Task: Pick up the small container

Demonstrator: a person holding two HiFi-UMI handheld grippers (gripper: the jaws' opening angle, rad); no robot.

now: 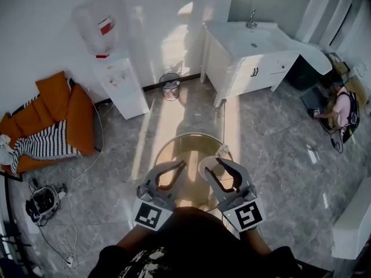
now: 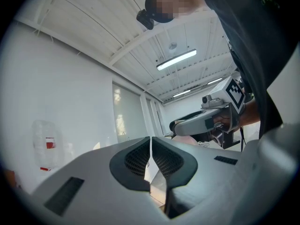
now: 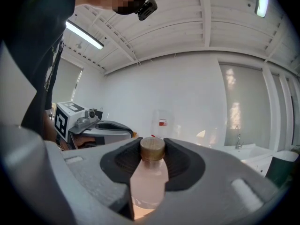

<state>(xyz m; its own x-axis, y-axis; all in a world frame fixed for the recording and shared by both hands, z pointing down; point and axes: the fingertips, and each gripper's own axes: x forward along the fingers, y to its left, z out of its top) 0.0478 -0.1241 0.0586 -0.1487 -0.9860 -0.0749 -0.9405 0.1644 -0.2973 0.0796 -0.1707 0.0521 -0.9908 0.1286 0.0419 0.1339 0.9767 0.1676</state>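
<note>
The small container (image 3: pixel 149 175) is a pale pink bottle with a brown cork-like cap (image 3: pixel 153 148). In the right gripper view it stands upright between the dark pads, and my right gripper (image 3: pixel 152 162) is shut on it, held up in the air. In the head view my right gripper (image 1: pixel 213 163) sits in front of the person's chest, above a round glass table (image 1: pixel 174 143). Beside it my left gripper (image 1: pixel 182 165) is shut. The left gripper view shows its pads (image 2: pixel 140 159) together with nothing between them.
A water dispenser (image 1: pixel 119 83) stands by the far wall, with a wire bin (image 1: pixel 170 87) to its right. A white sink cabinet (image 1: pixel 249 59) is at the back right. Orange cushions (image 1: pixel 55 117) lie at the left, with cables (image 1: pixel 43 201) on the floor nearby. A person (image 1: pixel 342 109) sits at the far right.
</note>
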